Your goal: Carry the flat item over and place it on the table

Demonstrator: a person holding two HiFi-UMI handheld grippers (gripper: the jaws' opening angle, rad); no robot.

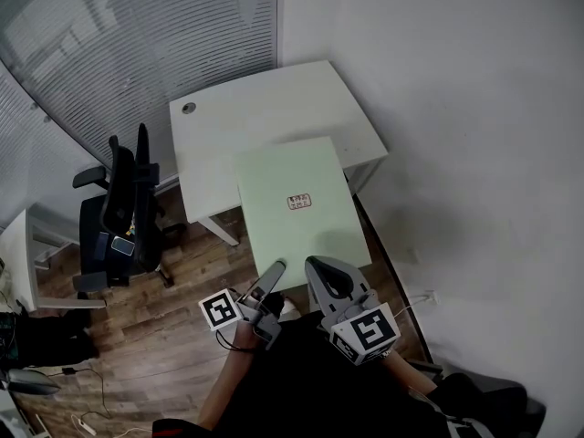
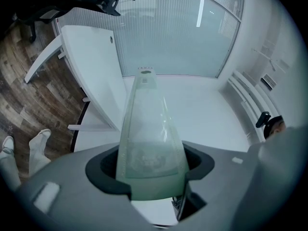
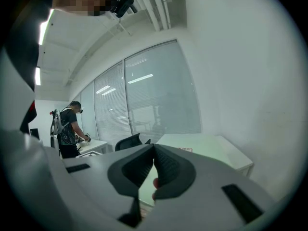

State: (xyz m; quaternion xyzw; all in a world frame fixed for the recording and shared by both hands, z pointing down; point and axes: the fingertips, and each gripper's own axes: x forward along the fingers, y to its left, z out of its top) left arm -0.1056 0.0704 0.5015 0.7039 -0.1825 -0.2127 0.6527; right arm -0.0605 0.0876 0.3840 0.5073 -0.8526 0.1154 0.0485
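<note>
A pale green flat board (image 1: 292, 203) with a small red label hangs level over the wood floor, its far end over the front of the white table (image 1: 265, 108). My left gripper (image 1: 274, 270), turned on its side, is shut on the board's near edge. In the left gripper view the board (image 2: 147, 129) fills the gap between the jaws of that gripper (image 2: 150, 170) and runs ahead toward the table (image 2: 91, 71). My right gripper (image 1: 319, 267) lies flat at the same edge, jaws closed together on nothing. In its own view the right gripper (image 3: 154, 150) looks along the board (image 3: 143, 189).
A black office chair (image 1: 119, 213) stands left of the table. A white wall runs along the right, and a blind-covered glass partition (image 1: 137, 35) along the back left. Cables lie on the floor at the lower left. Another person (image 3: 70, 126) works at a desk far off.
</note>
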